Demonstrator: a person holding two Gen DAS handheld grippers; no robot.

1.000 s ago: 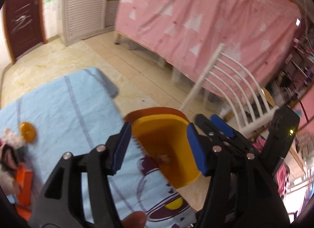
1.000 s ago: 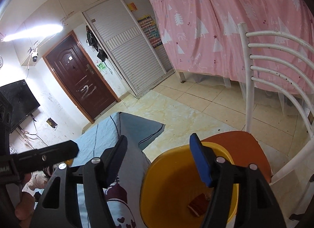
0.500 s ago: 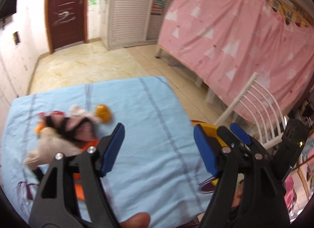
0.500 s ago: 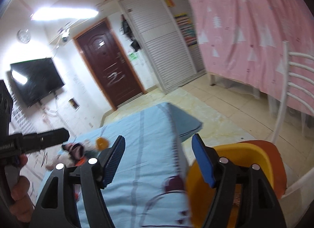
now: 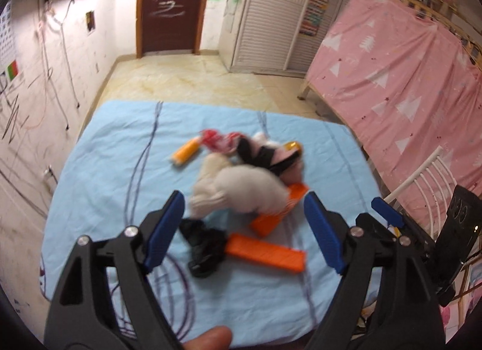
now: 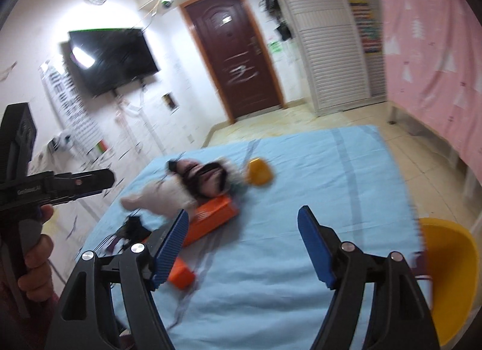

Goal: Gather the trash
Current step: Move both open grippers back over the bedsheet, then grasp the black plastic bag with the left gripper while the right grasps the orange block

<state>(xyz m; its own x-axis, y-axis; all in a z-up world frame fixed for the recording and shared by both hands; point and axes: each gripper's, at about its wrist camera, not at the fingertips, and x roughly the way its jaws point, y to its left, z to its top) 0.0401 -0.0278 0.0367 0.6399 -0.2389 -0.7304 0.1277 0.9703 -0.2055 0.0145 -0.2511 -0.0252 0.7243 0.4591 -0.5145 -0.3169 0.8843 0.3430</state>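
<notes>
A pile of trash lies on the light blue cloth (image 5: 120, 175): a crumpled white wad (image 5: 241, 193), a flat orange box (image 5: 265, 252), a second orange box (image 5: 280, 211), black scraps (image 5: 205, 244), a pink and black wad (image 5: 271, 154), a red and white wrapper (image 5: 214, 139) and an orange tube (image 5: 185, 152). My left gripper (image 5: 244, 229) is open and empty just above the pile's near side. My right gripper (image 6: 244, 247) is open and empty over the cloth, right of the orange box (image 6: 211, 217). The yellow bin (image 6: 449, 277) stands at the right edge.
A pink curtain (image 5: 406, 78) hangs on the right, with a white chair (image 5: 427, 175) before it. A dark door (image 5: 171, 3) and white shutter cupboard (image 5: 271, 12) stand at the far wall. A TV (image 6: 111, 57) hangs on the left wall. Tiled floor lies beyond the cloth.
Both grippers have swung left from over the yellow bin to face the trash pile on the cloth. Both stayed open and empty.
</notes>
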